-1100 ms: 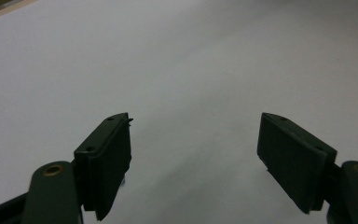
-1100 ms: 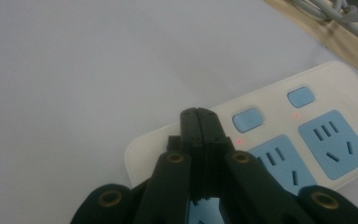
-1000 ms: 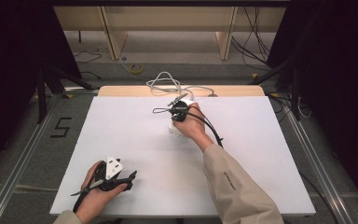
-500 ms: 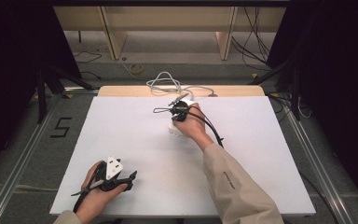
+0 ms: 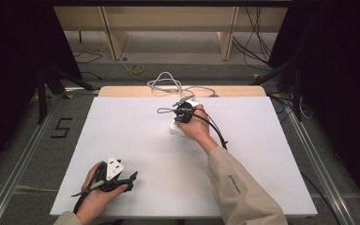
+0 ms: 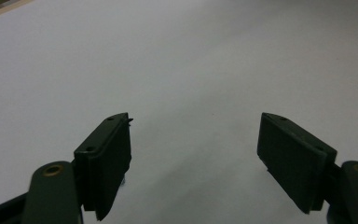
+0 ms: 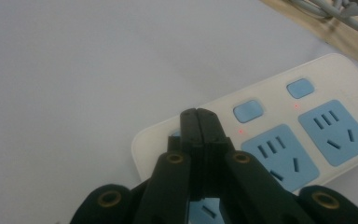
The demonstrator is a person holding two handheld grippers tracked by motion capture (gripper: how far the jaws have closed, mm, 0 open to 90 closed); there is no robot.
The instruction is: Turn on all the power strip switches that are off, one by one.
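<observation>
A white power strip (image 7: pixel 340 77) with blue sockets and blue switch buttons (image 7: pixel 248 110) lies at the far middle of the white table (image 5: pixel 262 154); small red lights glow beside two buttons. My right gripper (image 7: pixel 198 115) is shut with nothing between its jaws, and its tips sit over the strip's near end, hiding what is under them. From above, the right gripper (image 5: pixel 182 115) and the hand cover most of the power strip (image 5: pixel 174 130). My left gripper (image 6: pixel 196 140) rests open and empty over bare table, at the front left as the left gripper (image 5: pixel 132 177) shows from above.
A coiled white cable (image 5: pixel 168 84) runs off the strip over the wooden far edge (image 5: pixel 126 90) of the table. The right gripper's black cable (image 5: pixel 215 131) trails along the forearm. Metal rails and loose cables lie on the floor around the table.
</observation>
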